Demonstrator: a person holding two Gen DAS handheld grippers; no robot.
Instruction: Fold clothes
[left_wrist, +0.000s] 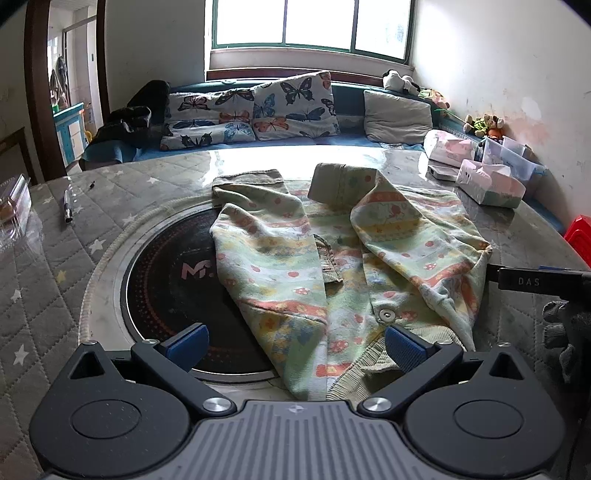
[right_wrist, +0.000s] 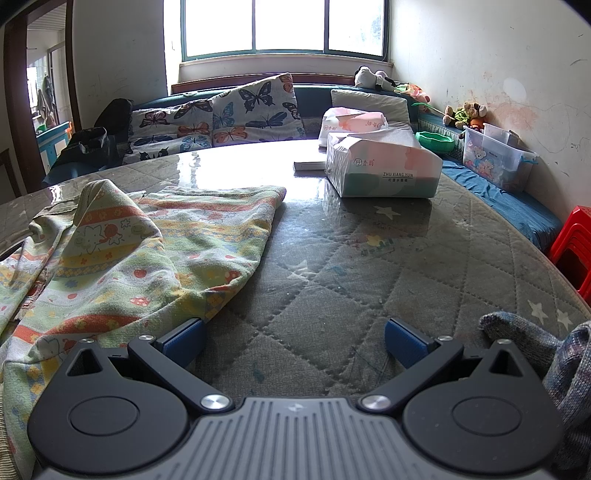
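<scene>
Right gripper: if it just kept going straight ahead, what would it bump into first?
The right gripper is open over bare quilted table. Straight on, probably the tissue pack at the far side, though depth is unclear. The patterned garment lies off to its left.

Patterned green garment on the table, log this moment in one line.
patterned green cotton garment: sleeves folded in | left gripper: open | right gripper: open

Garment (left_wrist: 295, 258): pale green with orange, yellow and blue bands, red mushrooms and cartoon figures; olive ribbed cuffs. Table cover (right_wrist: 332, 288): grey quilted diamonds with white stars. Left gripper (left_wrist: 295, 341) and right gripper (right_wrist: 293, 341): black bodies, 2 blue finger pads each. Cushions (left_wrist: 291, 107) beyond: white with multicoloured butterflies. Stool (right_wrist: 576, 243), far right: red.
</scene>
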